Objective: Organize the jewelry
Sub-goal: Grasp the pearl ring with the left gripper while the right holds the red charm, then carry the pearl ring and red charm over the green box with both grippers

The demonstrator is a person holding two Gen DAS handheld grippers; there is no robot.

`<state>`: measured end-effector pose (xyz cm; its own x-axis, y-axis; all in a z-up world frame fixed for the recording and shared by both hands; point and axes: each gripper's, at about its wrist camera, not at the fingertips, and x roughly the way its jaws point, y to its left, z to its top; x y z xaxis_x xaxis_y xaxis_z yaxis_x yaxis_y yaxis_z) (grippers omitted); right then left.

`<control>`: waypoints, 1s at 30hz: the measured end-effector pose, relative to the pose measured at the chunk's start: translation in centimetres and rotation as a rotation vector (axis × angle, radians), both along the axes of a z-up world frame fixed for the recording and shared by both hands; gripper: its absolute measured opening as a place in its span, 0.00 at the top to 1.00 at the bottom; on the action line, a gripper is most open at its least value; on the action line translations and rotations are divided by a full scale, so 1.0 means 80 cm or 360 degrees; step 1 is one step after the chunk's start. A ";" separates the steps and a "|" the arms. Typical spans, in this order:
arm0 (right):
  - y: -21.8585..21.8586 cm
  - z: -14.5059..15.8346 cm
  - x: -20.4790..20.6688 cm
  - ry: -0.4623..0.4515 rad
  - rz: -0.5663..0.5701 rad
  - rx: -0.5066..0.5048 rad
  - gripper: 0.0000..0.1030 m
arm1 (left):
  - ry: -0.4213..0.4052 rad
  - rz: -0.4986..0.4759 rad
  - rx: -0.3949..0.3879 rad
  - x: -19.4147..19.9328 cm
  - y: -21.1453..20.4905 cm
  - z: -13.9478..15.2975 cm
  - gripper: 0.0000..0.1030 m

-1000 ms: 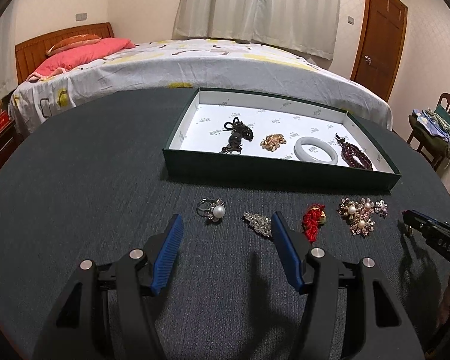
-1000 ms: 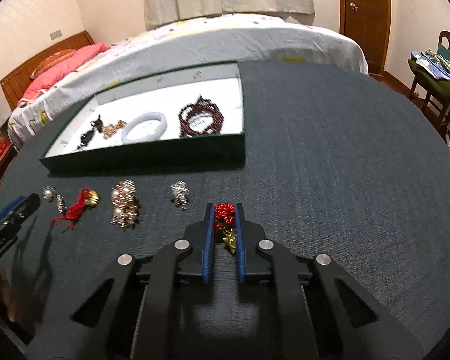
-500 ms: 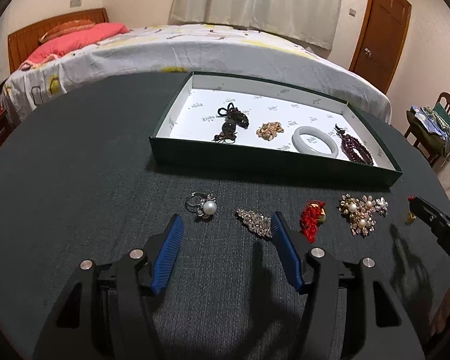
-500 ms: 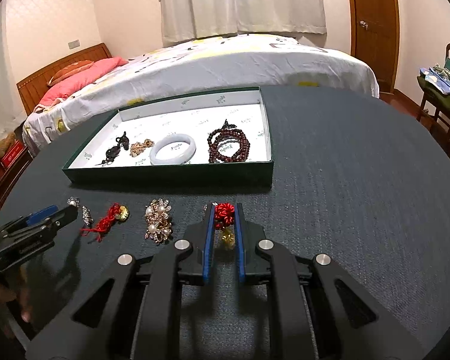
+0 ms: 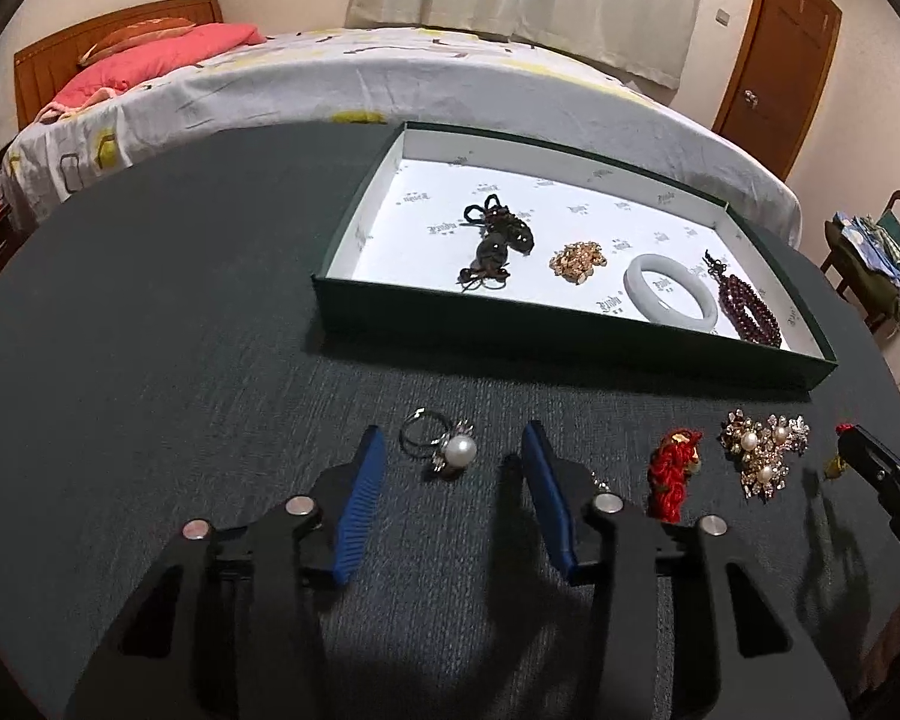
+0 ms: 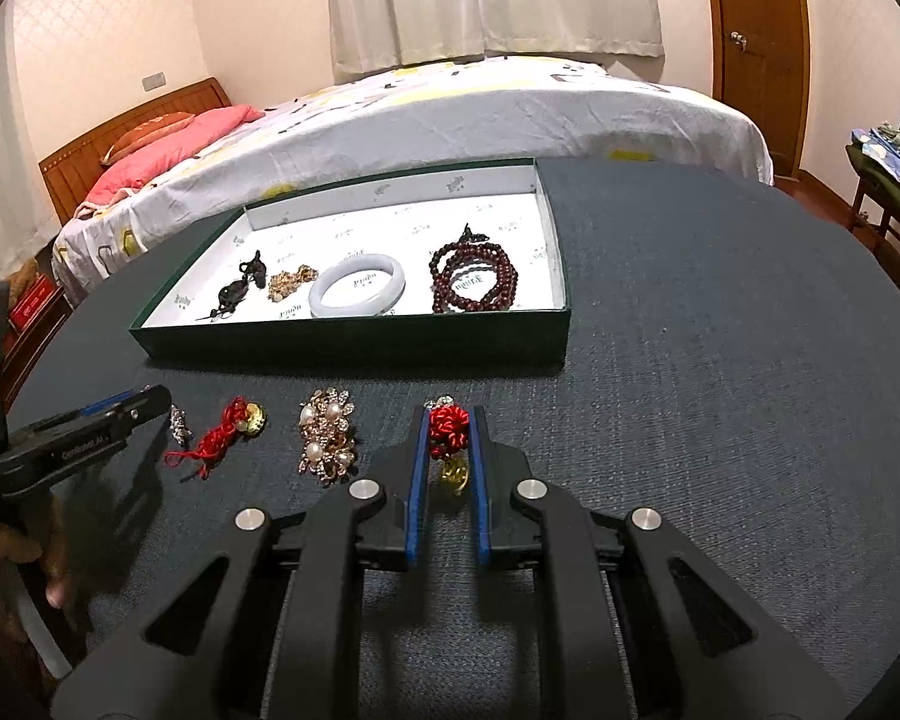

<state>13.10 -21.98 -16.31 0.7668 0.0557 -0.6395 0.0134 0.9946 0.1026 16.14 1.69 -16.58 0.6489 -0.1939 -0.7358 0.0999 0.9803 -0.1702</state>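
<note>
Right tongs: mine, clamped on red knotted charm; its gold pendant half hidden.
Left tongs: apart, flanking pearl ring; silver brooch hidden behind one finger.

Round table top: we see dark, matt woven cloth.
Green shallow tray: white printed paper lining.
Pale smooth bangle: glossy.
Pearl ring: shiny metal.

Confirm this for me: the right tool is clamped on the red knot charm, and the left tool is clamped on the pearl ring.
Half right. The right tool is indeed shut on the red knot charm. The left tool is not clamped on anything: the left wrist view shows its fingers spread wide, with the pearl ring lying untouched on the table between them.
</note>
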 end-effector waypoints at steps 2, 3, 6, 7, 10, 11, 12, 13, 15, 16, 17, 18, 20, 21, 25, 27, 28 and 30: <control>0.001 0.000 0.000 -0.0001 0.0000 0.0000 0.87 | 0.0000 0.0000 -0.0002 0.001 0.002 -0.001 0.65; 0.001 0.000 0.000 -0.0001 -0.0001 -0.0001 0.87 | 0.0000 0.0004 -0.0010 0.001 0.003 -0.001 0.69; 0.002 -0.001 0.000 0.0004 0.0000 0.0001 0.87 | 0.0001 0.0009 -0.0019 0.001 0.005 0.000 0.75; 0.003 -0.001 0.000 0.0005 0.0000 0.0000 0.87 | 0.0000 0.0008 -0.0020 0.001 0.005 0.000 0.75; 0.004 -0.001 -0.001 0.0007 0.0003 0.0000 0.87 | -0.0003 -0.0002 -0.0020 0.001 0.004 0.001 0.75; 0.004 -0.001 -0.001 0.0005 0.0003 -0.0002 0.87 | -0.0009 -0.0006 -0.0024 0.000 0.004 0.002 0.75; 0.005 -0.001 -0.001 0.0003 0.0004 -0.0004 0.87 | -0.0015 -0.0005 -0.0025 0.000 0.004 0.002 0.75; 0.005 -0.001 -0.001 0.0002 0.0003 -0.0003 0.87 | -0.0025 -0.0005 -0.0027 -0.001 0.005 0.003 0.76; 0.005 -0.001 -0.001 0.0000 0.0002 -0.0002 0.87 | -0.0052 -0.0003 -0.0029 -0.004 0.005 0.007 0.76; 0.006 0.000 -0.002 -0.0004 0.0002 -0.0003 0.87 | -0.0065 -0.0001 -0.0029 -0.006 0.005 0.008 0.76; 0.006 0.001 -0.002 -0.0008 0.0003 -0.0004 0.87 | -0.0078 0.0000 -0.0027 -0.007 0.005 0.010 0.76; 0.007 0.002 -0.003 -0.0012 0.0005 -0.0005 0.87 | -0.0097 -0.0001 -0.0019 -0.010 0.005 0.012 0.76; 0.008 0.005 -0.003 -0.0025 0.0010 -0.0005 0.87 | -0.0122 -0.0005 -0.0014 -0.013 0.004 0.017 0.76; 0.009 0.007 -0.003 -0.0035 0.0014 -0.0006 0.87 | -0.0131 -0.0005 -0.0026 -0.013 0.004 0.021 0.76; 0.013 0.017 0.001 -0.0075 0.0038 -0.0010 0.87 | -0.0197 -0.0010 -0.0046 -0.013 0.003 0.040 0.76; 0.016 0.024 0.007 -0.0097 0.0055 -0.0008 0.87 | -0.0248 -0.0014 -0.0050 -0.010 0.002 0.053 0.76; 0.018 0.028 0.012 -0.0113 0.0065 -0.0007 0.87 | -0.0261 -0.0017 -0.0052 -0.007 0.001 0.056 0.76; 0.021 0.037 0.024 -0.0151 0.0081 -0.0017 0.87 | -0.0291 -0.0027 -0.0052 0.002 -0.001 0.064 0.76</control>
